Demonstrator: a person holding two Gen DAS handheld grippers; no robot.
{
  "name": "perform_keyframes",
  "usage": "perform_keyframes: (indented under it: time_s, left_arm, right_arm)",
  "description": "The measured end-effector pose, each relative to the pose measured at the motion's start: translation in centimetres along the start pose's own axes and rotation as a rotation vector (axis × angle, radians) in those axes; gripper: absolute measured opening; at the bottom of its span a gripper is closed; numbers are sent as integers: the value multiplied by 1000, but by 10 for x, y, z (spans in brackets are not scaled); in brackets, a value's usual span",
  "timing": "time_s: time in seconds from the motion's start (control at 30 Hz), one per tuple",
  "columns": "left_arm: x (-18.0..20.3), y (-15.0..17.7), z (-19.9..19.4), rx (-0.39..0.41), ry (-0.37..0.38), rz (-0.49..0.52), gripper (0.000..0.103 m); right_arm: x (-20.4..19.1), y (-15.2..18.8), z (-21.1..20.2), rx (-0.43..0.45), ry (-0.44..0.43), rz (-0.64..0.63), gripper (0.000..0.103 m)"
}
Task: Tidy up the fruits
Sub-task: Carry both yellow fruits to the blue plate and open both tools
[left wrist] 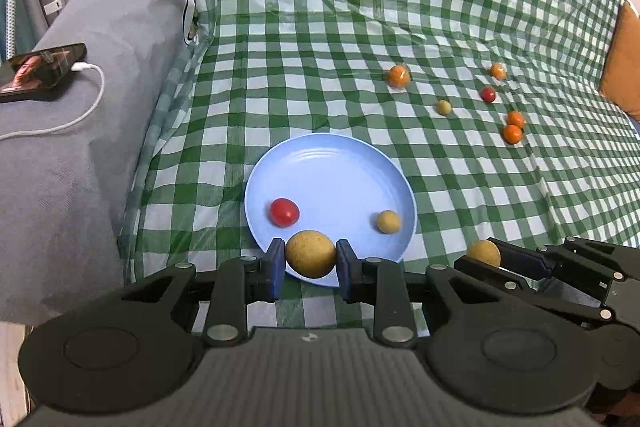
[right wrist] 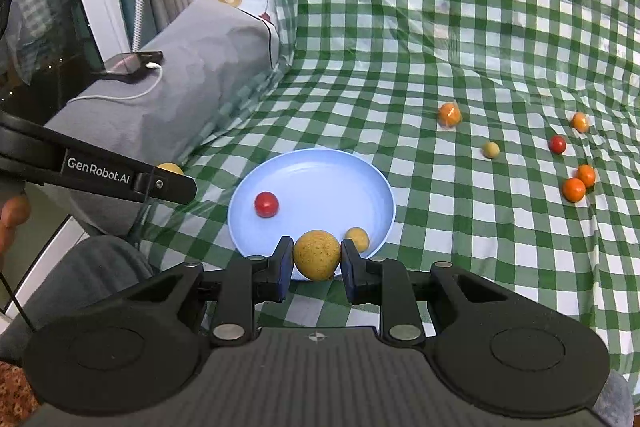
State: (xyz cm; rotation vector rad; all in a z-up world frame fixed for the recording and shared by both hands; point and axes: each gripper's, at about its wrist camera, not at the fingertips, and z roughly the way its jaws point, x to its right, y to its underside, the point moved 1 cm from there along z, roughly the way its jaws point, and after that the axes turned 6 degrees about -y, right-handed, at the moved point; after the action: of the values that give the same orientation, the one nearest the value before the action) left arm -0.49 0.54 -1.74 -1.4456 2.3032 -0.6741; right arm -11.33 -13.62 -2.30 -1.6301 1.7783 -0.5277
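The left gripper (left wrist: 311,259) grips a yellow fruit (left wrist: 311,253) over the blue plate (left wrist: 340,155) at its 6 o'clock rim. The right gripper (right wrist: 316,261) grips another yellow fruit (right wrist: 317,254). 6 small fruits lie loose on the checked cloth (left wrist: 320,27) toward 2 o'clock.

Your left claw (left wrist: 310,269) covered the near rim of the blue plate (left wrist: 332,167), and the yellow ball (left wrist: 311,253) it held hid the plate floor behind it. From the right wrist, the small yellow fruit (right wrist: 358,238) on the plate sat half behind your right claw (right wrist: 316,271). Your other claw's ball (right wrist: 171,169) showed only as a sliver above its arm. The phone (left wrist: 40,71) was cut by the left edge, its screen too blurred to read. The orange cushion (left wrist: 624,59) ran off the right edge.
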Motion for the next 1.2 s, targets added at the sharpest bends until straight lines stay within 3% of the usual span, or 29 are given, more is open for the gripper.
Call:
perform_keyframes:
  time_s: [0.5,1.07,1.1,1.13,1.17,1.2]
  left_arm:
    - [4,-41,85,-59,-41,30,29]
    - [6,-54,145,-108,-87,95,30]
    - [5,-54,146,-102,-92,95,37]
    - [5,-55,147,-97,-94,96,56]
    - [5,-56,144,-82,-94,92,67]
    - [4,-56,139,-64,-95,87,89]
  right_arm:
    - [25,-17,76,-64,16,12,26]
    - [34,-28,132,-106,-3,-33,27]
    - [35,-30,135,-107,-4,-36,27]
    - [35,-31,136,-107,-4,-41,27]
    - [34,-32,137,-106,0,-45,28]
    - [34,-34,136,-106,6,-48,30]
